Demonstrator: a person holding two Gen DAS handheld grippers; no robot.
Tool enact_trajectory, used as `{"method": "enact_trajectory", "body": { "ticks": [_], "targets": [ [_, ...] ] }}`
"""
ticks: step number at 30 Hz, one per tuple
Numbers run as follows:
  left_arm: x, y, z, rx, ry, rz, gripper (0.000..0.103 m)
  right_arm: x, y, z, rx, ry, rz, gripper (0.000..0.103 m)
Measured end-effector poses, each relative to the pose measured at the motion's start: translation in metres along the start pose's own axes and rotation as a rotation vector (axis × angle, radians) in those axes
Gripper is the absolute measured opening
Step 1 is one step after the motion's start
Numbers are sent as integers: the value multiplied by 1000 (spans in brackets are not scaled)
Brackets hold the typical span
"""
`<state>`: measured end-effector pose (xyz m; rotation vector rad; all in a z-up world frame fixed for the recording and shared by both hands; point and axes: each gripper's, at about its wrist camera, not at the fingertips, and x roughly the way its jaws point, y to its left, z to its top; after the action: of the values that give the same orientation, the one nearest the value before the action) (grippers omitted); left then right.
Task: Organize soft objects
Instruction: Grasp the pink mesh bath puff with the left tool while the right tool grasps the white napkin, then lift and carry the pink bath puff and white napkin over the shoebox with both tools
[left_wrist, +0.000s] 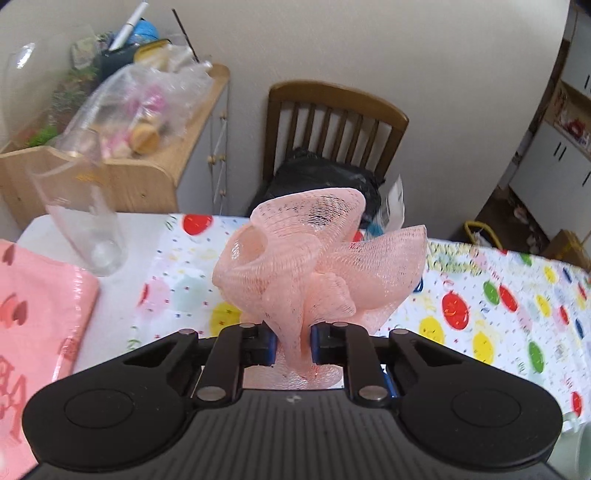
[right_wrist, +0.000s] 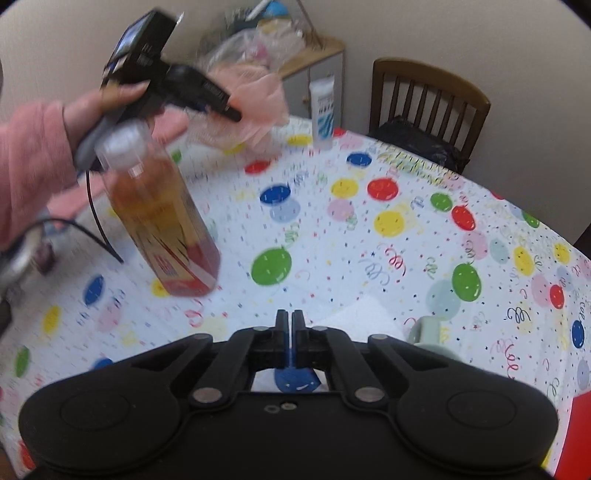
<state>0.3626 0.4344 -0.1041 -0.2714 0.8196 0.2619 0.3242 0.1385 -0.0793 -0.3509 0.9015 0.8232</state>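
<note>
Peach mesh, a bath sponge (left_wrist: 317, 258), is pinched at its gathered middle by the left tongs (left_wrist: 291, 347), and it is lifted above the counter (left_wrist: 480, 280), which wears a white cloth with coloured balloons. In the right wrist view the same sponge (right_wrist: 258, 99) appears blurred near the far edge, carried by a hand (right_wrist: 92, 107) in a pink sleeve. The right tongs (right_wrist: 290, 325) are clenched with nothing between them, and they hang over an open middle part of the cloth. As I judge it, the task is at an early or middle point: one soft thing is picked up but not yet put down, and a pink towel (left_wrist: 37, 295) lies at the left edge, maybe the place for soft things. Where the sponge must go I cannot tell. For moving, the middle of the counter is free, but an amber bottle (right_wrist: 162, 221) stands on the left side, a clear glass (left_wrist: 88, 221) stands just beside the towel, and a white tube (right_wrist: 324, 110) stands at the far edge. A pale green mug (right_wrist: 428, 332) is near the right tongs. A wooden chair (left_wrist: 332, 122) stands behind the far edge.
</note>
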Motion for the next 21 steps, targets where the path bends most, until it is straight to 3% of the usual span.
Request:
{"method": "enact_trajectory", "body": {
  "ticks": [5,9,14,16,17,18,20,21],
  "targets": [
    [-31,6,5,-11,-34,23,16,6,6,-4,-83,75,20,2],
    [-43,7,0,-9,-41,32,16,26,26,-12,-207,93,-32,3],
    [-44,8,-9,1,-30,30,16,48,32,-14,-222,126,-57,8],
    [-43,11,-12,-1,-29,25,16,55,32,-14,-232,130,-79,18],
    [-43,12,-13,-4,-29,21,16,56,32,-13,-234,130,-85,31],
    [-43,14,-14,-7,-29,17,16,56,31,-13,-238,121,-97,54],
    [-43,18,-16,-13,-30,12,16,56,31,-12,-258,97,-123,84],
    [-42,19,-16,-15,-30,11,16,59,31,-12,-269,100,-131,82]
  ]
}}
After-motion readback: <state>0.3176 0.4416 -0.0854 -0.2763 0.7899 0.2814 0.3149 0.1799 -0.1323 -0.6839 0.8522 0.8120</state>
